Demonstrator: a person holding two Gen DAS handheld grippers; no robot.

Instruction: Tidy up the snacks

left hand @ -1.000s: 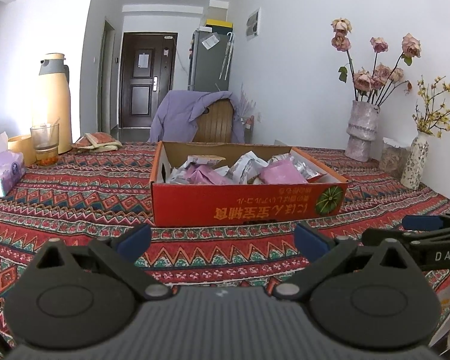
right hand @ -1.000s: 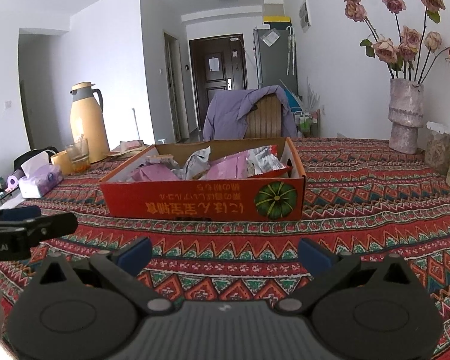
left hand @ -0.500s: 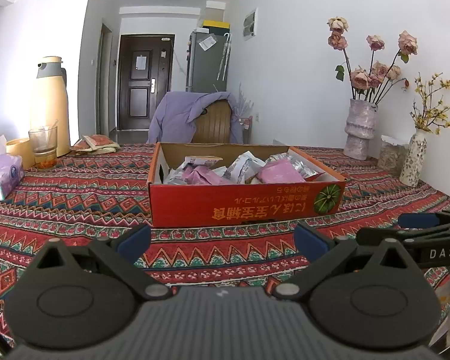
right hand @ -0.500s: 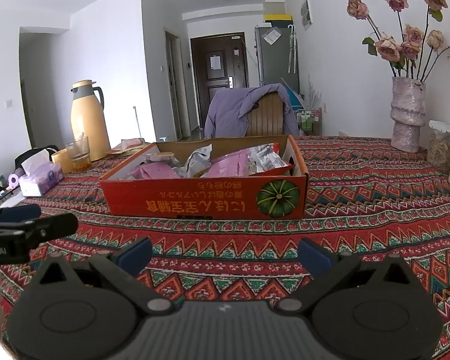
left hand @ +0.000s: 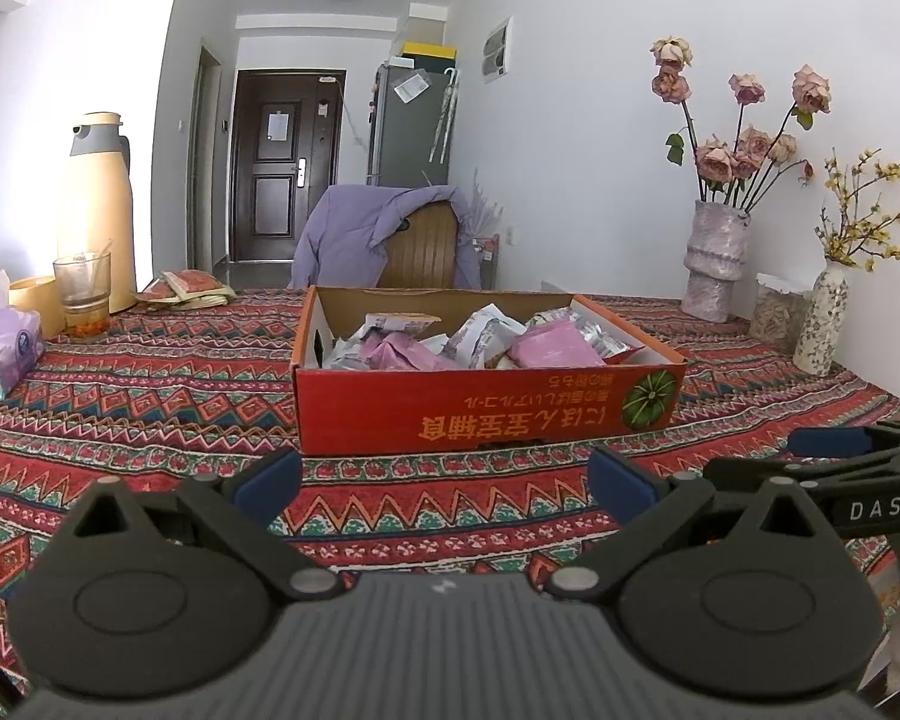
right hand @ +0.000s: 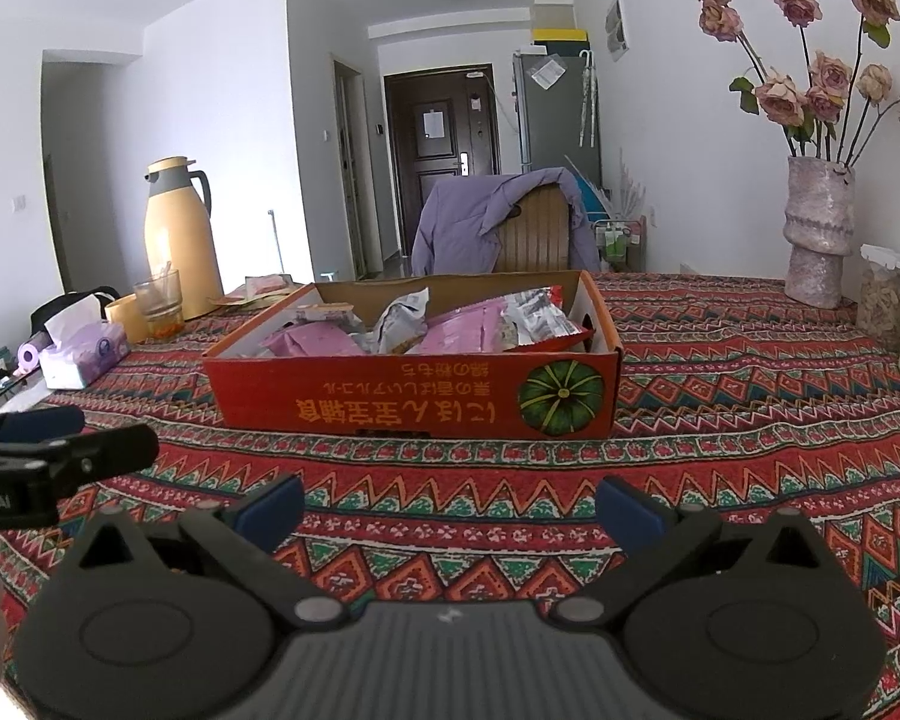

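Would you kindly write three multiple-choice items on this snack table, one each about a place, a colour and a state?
1. Where are the snack packets?
A. Spread over the tablecloth
B. Inside the cardboard box
C. On the chair

2. What colour is the front of the box?
A. Red
B. Green
C. White

3. How do both grippers stand?
A. Both shut on packets
B. Jaws apart, holding nothing
C. One holds the glass

Answers:
1 B: the snack packets lie within the walls of the cardboard box.
2 A: its front panel is red with yellow print.
3 B: the left gripper and the right gripper each show only tablecloth between their jaws.
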